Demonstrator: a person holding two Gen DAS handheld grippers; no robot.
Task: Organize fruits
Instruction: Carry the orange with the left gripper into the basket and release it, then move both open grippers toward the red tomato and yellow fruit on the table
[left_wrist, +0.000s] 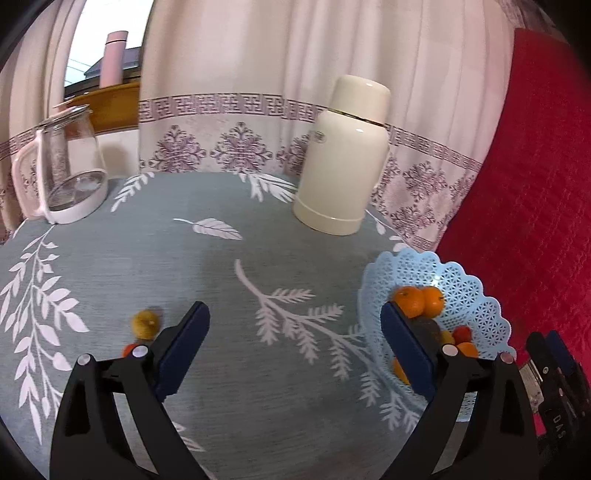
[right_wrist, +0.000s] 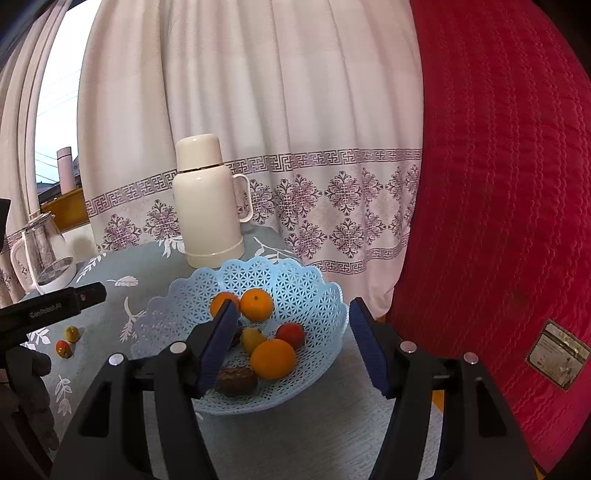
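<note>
A light blue lattice fruit basket (right_wrist: 295, 284) (left_wrist: 472, 295) stands on the table and holds several fruits: oranges (right_wrist: 273, 359), a red fruit (right_wrist: 291, 334), a yellow one (right_wrist: 252, 339) and a dark brown one (right_wrist: 236, 381). Two small fruits lie loose on the cloth to its left: a yellow-green one (left_wrist: 146, 323) (right_wrist: 72, 333) and a red-orange one (right_wrist: 63, 349), partly hidden behind my left finger in the left wrist view (left_wrist: 130, 349). My left gripper (left_wrist: 295, 347) is open and empty, just right of the loose fruits. My right gripper (right_wrist: 291, 347) is open and empty above the basket's near side.
A cream thermos (right_wrist: 207, 203) (left_wrist: 343, 158) stands behind the basket. A glass kettle (left_wrist: 66, 166) (right_wrist: 44, 251) stands at the far left. The grey-blue leaf-print tablecloth (left_wrist: 258, 240) covers the table. A curtain hangs behind and a red quilted cover (right_wrist: 498, 184) rises on the right.
</note>
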